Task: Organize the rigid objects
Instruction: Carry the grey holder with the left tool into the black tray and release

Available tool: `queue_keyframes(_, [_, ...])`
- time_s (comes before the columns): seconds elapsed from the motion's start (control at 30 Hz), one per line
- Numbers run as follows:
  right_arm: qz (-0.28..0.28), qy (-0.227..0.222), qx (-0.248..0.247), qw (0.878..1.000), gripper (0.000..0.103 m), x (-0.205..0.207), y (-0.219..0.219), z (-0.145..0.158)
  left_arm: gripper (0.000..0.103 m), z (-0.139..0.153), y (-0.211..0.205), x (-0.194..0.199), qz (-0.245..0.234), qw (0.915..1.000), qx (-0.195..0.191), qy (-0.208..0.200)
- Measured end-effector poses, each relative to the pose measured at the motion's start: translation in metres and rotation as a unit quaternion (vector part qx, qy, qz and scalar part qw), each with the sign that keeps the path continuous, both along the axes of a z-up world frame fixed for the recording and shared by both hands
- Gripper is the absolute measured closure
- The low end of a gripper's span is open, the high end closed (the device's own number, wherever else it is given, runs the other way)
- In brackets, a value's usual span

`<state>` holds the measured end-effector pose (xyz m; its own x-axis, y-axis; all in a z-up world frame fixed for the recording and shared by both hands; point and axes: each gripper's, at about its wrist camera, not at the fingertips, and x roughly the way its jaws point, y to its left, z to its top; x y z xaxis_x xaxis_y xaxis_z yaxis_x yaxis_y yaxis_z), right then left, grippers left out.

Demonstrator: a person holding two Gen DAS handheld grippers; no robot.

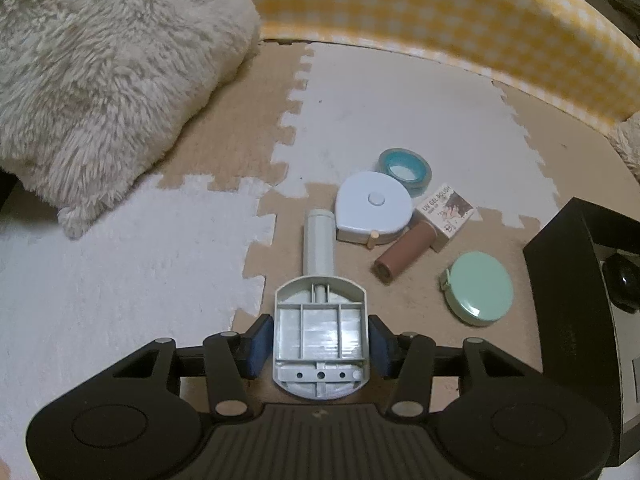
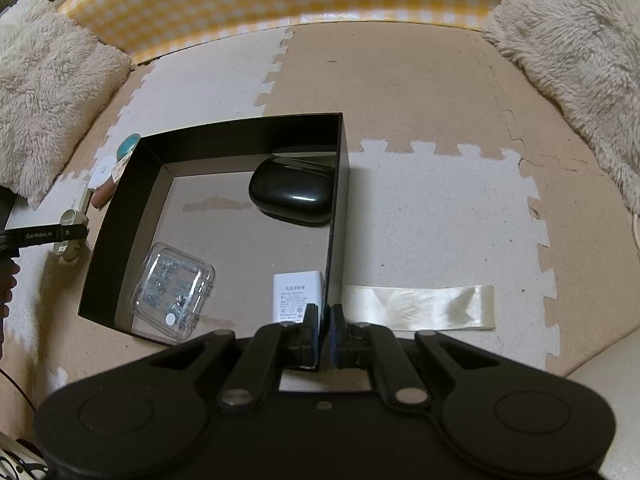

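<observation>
We look steeply down from both wrists, close above the foam mat (image 1: 120, 280); both views share the black box (image 2: 132, 168).

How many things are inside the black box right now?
3. A glossy black case lies toward the far right of the black box, a clear plastic case of small parts at the near left, a white adapter at the near right wall.
</observation>
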<state>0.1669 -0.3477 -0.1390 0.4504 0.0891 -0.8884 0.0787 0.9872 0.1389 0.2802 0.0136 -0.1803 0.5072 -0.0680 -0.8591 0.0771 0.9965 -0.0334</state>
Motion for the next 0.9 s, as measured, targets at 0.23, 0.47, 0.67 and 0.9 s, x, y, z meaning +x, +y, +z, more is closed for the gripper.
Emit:
queue_keyframes(0.23, [0.0,0.001,0.0,1.0,0.097,0.0,0.001,0.0,0.056,0.0,0.001,-0.001,0.009,0.9999,-0.011,-0.009])
queue_keyframes(0.47, [0.0,0.001,0.0,1.0,0.097,0.0,0.001,0.0,0.056,0.015,0.016,-0.01,0.078,0.9907,-0.111,-0.016])
queue_keyframes(0.67, [-0.001,0.001,0.0,1.0,0.097,0.001,0.001,0.0,0.056,0.047,0.0,-0.024,0.058,0.9825,-0.166,-0.062])
queue_keyframes(0.9, [-0.001,0.001,0.001,1.0,0.097,0.0,0.001,-0.001,0.056,0.076,-0.045,-0.046,-0.021,0.9733,-0.21,-0.089])
